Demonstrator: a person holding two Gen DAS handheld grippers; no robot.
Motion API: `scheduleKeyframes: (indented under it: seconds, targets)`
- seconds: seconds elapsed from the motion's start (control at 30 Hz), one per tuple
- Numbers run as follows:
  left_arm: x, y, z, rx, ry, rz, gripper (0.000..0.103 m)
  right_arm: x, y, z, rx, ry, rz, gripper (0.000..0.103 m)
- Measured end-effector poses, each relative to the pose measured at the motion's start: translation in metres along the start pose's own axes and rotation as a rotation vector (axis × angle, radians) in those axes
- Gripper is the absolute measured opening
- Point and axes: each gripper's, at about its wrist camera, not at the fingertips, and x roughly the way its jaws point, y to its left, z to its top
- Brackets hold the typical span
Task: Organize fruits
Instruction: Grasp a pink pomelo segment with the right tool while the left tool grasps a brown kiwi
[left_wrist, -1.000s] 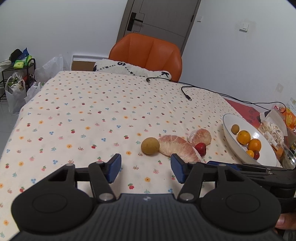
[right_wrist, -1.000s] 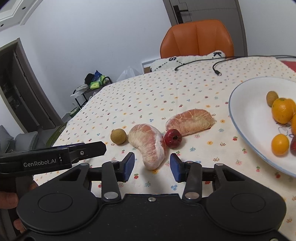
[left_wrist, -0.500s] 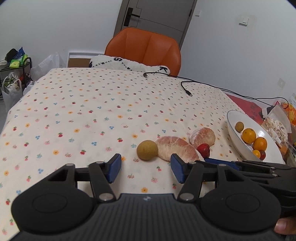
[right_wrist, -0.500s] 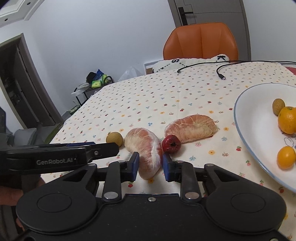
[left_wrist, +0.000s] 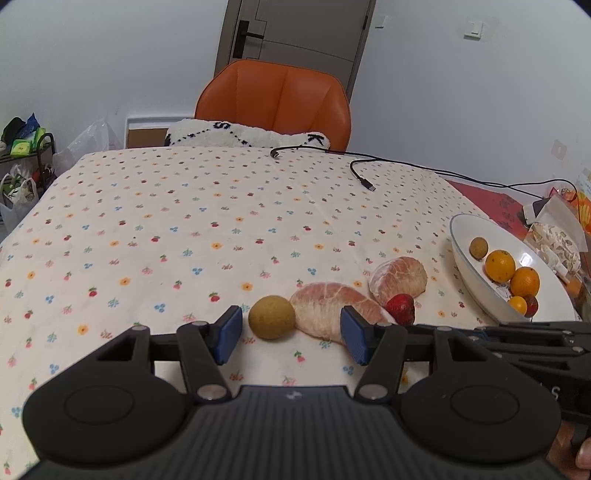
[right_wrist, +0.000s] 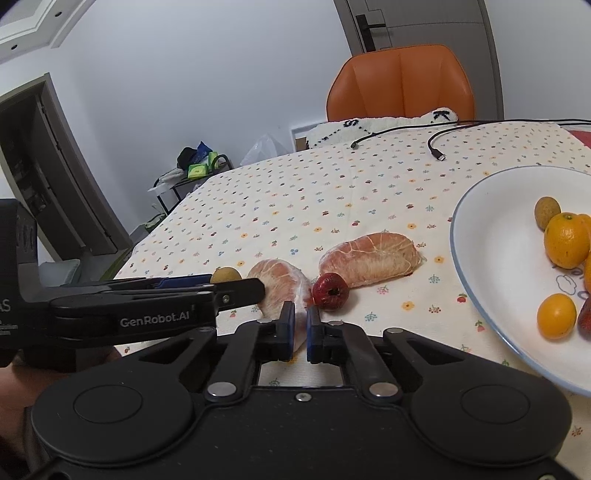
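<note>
The right gripper (right_wrist: 300, 330) pinches the near pomelo segment (right_wrist: 280, 286) between its fingers. The left gripper (left_wrist: 290, 335) hangs spread wide before the longan (left_wrist: 271, 316).

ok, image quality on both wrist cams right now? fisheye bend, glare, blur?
Left wrist: strong barrel bend, dark vignette in the corners, soft even light, fruit sharp, faint shadow under the round brown fruit. Right wrist: door frame and table edge curve heavily, mild sheen on the white plate, no blown glare; the pomelo segment between the right gripper pads is crisp.
</note>
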Motion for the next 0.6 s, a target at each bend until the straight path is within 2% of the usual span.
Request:
scheduleKeyframes:
  seconds: [0.13, 0.2, 0.23, 0.27, 0.3, 0.47, 0.6]
  targets:
    - [0.001, 0.001, 0.001, -0.002, -0.015, -0.008, 0.051, 0.001, -0.002, 0.0, 0.016, 0.0, 0.01, 0.014]
    - [0.001, 0.001, 0.001, -0.001, -0.023, 0.003, 0.042, 0.001, 0.0, 0.0, 0.005, -0.001, 0.012, 0.015]
    - [0.001, 0.002, 0.002, -0.001, -0.026, 0.013, 0.038, 0.002, 0.001, 0.0, 0.003, 0.002, 0.019, 0.019]
    - [0.001, 0.003, 0.002, -0.001, -0.025, 0.026, 0.029, 0.003, 0.002, 0.0, 0.0, 0.007, 0.021, 0.024]
    - [0.001, 0.005, 0.002, -0.005, -0.02, 0.032, 0.026, 0.005, 0.003, -0.001, -0.003, 0.011, 0.017, 0.025]
    - [-0.006, 0.009, 0.0, 0.0, -0.015, 0.01, 0.025, 0.01, 0.009, -0.002, -0.016, 0.004, 0.007, 0.036]
    - [-0.012, 0.01, -0.003, -0.013, -0.005, -0.005, 0.025, 0.013, 0.015, -0.003, -0.051, -0.001, -0.016, 0.037]
